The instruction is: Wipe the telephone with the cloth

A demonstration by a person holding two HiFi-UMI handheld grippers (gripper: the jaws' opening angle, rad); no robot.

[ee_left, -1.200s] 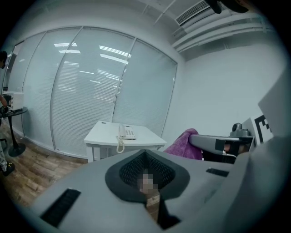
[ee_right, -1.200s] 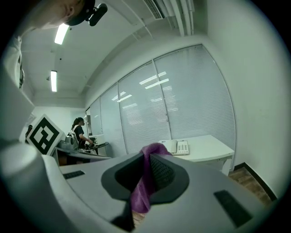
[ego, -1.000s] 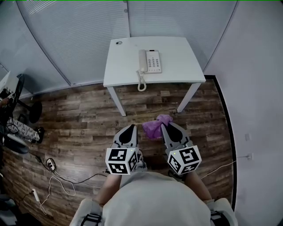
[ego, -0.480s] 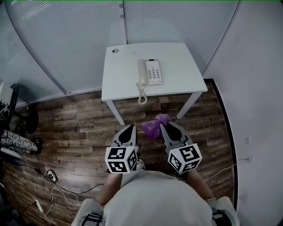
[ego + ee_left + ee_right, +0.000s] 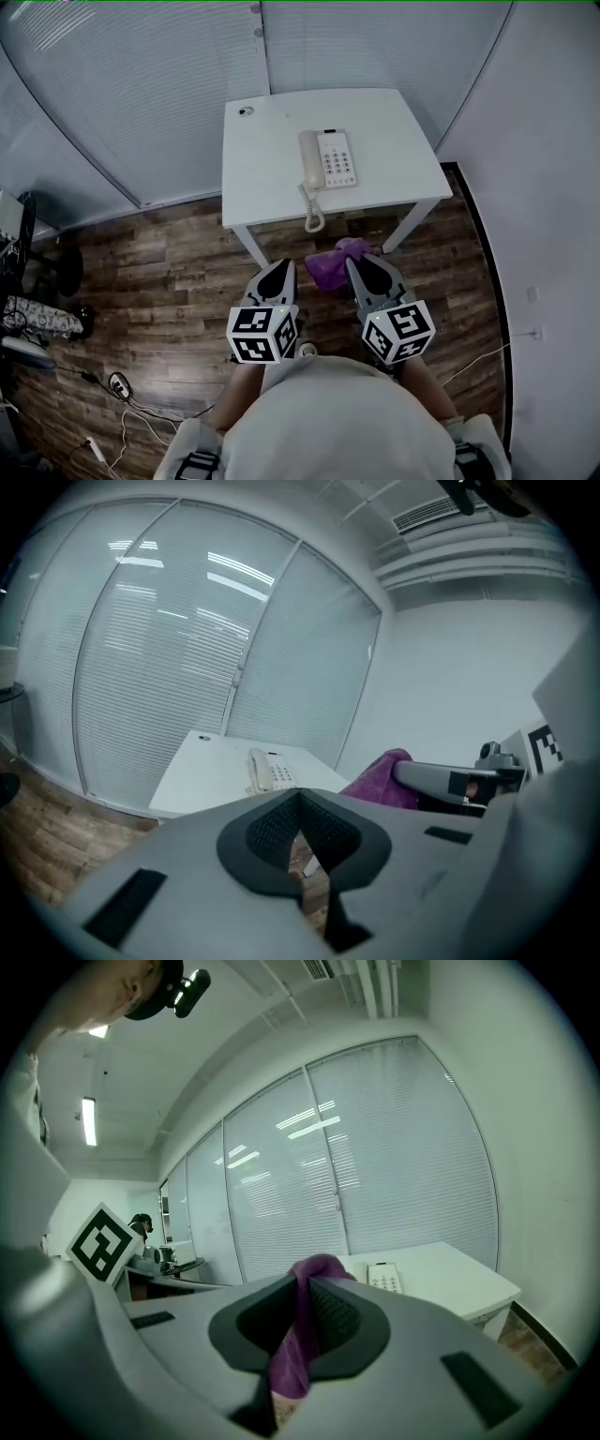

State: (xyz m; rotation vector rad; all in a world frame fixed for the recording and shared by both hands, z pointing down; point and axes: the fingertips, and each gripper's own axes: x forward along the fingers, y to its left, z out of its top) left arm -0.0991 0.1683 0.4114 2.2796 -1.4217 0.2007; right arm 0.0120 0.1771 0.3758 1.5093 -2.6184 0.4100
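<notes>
Two claws: left claw (image 5: 279,269) is sitting pressed together, empty; right claw (image 5: 355,266) is pinching cloth (image 5: 328,268).
Cloth: soft, light, bunching.
Telephone (image 5: 330,159): probably light, sliding easily; brace its base.

**Quick headcount, nothing fancy**

One white table (image 5: 394,112). One telephone (image 5: 328,159), with one coiled cord (image 5: 310,201). One purple cloth (image 5: 330,265). Two grippers, so a left gripper (image 5: 278,267) and a right gripper (image 5: 354,266). Each has its own marker cube, left cube (image 5: 262,335) and right cube (image 5: 399,333), so two total. One round hole (image 5: 246,111) in the tabletop corner. The floor cables (image 5: 122,412) are too tangled to count.
</notes>
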